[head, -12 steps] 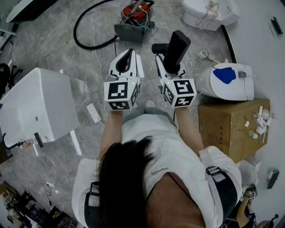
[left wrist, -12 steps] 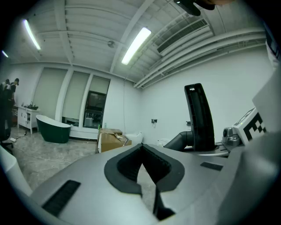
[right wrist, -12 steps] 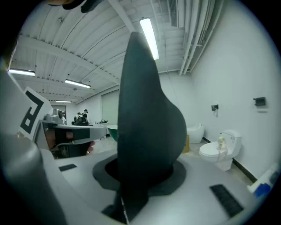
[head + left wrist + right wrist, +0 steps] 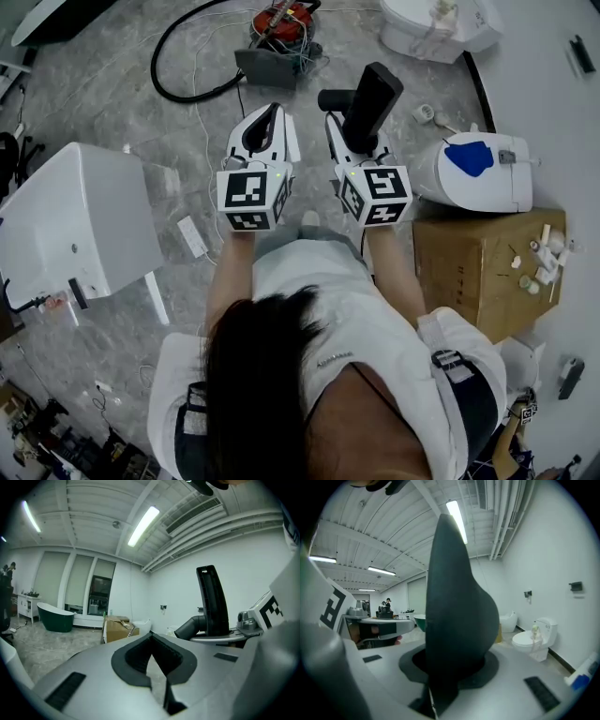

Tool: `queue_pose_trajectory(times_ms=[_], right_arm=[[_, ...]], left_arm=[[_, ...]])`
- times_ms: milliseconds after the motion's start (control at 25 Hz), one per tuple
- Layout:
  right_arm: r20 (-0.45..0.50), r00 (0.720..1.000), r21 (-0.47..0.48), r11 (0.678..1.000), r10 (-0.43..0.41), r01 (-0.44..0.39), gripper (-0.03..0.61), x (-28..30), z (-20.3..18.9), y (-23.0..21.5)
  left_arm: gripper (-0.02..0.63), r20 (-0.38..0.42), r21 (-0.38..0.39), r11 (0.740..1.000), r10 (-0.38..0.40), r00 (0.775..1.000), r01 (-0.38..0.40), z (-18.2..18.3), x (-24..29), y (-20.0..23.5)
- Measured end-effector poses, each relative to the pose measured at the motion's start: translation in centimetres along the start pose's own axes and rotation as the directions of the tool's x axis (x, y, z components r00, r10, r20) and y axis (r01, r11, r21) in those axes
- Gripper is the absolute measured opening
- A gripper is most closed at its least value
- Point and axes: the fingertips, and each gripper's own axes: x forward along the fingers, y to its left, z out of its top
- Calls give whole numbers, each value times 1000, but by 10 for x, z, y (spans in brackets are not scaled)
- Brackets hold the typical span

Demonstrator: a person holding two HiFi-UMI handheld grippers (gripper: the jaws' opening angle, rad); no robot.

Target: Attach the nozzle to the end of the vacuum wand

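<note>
Right gripper view | nozzle (image 4: 459,620) clamped between 2 fingers (image 4: 529,698)

The left claw (image 4: 270,112) and right claw (image 4: 354,131) are side by side, the nozzle (image 4: 372,98) upright in the right one. A cardboard box (image 4: 478,272) lies to their right, a hose (image 4: 176,97) on the floor (image 4: 94,94) beyond them.

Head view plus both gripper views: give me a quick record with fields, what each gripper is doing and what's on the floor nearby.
Left gripper: shut, nothing between the jaws
Right gripper: shut on the black nozzle, which sticks up from the jaws
Floor ahead: black hose, looped
Person's right side: cardboard box
</note>
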Motion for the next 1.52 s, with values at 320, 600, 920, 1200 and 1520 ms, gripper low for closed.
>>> queue_pose_trajectory(times_ms=[320,600,920,1200,1520], right_arm=[[-15,999,102,994,45,-43,110,9,-3,-13],[-34,998,116,992,47,-43,110,12,-6,-33],[-46,998,95,995,32,-28,110,23,-6,-44],[-57,998,45,999,13,-10,110,42,-3,-59],[-83,996,11,1000,-20,21,110,85,5,-77]], left_arm=[[1,-22,-69,997,15,1000,-16,-11,13,-6],[2,-22,-61,997,55,998,-56,-14,24,-6],[2,-40,-61,996,65,997,-68,-22,38,2],[1,-59,-63,996,63,996,-67,-31,67,13],[1,-62,-14,1000,27,998,-27,-18,113,29]])
